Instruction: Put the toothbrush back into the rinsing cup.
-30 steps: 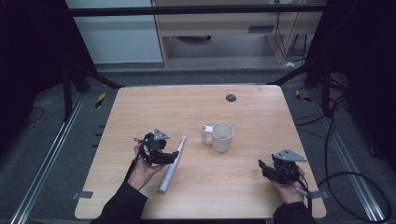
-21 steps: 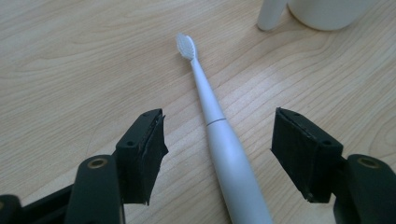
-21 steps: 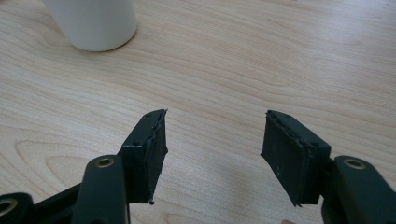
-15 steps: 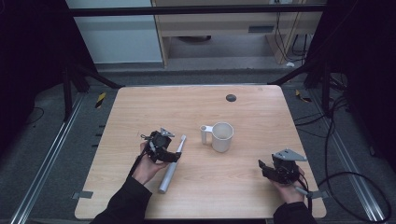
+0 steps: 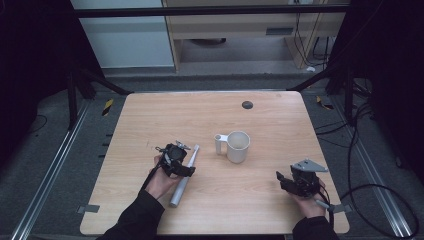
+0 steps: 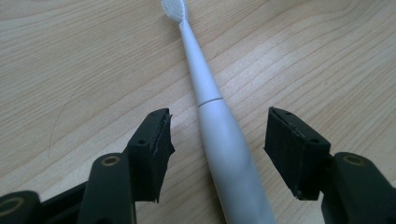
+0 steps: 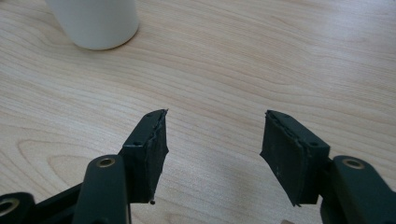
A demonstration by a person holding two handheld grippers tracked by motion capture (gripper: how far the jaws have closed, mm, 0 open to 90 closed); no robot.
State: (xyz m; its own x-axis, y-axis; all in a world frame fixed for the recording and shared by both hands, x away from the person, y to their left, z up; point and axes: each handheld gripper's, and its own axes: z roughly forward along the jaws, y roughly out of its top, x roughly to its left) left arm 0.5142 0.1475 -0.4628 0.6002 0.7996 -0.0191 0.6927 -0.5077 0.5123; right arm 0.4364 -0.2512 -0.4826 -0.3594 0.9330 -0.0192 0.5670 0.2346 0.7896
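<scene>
Jaws of left gripper (image 6: 217, 149) stand wide either side of the electric toothbrush (image 6: 219, 140), have just been closing a bit, pads not touching it yet; nothing held. Right gripper (image 7: 212, 154) also gapes, empty, over bare table (image 5: 270, 210) at near right. Toothbrush lies flat, left of centre, just left of the white mug (image 5: 236, 146). Probably light, stiff, smooth plastic, so slippery & apt to roll; best grip looks like the thick handle body below the seam, not the thin neck. Long axis runs near-left to far-right; bristle head at far end, toward mug.
</scene>
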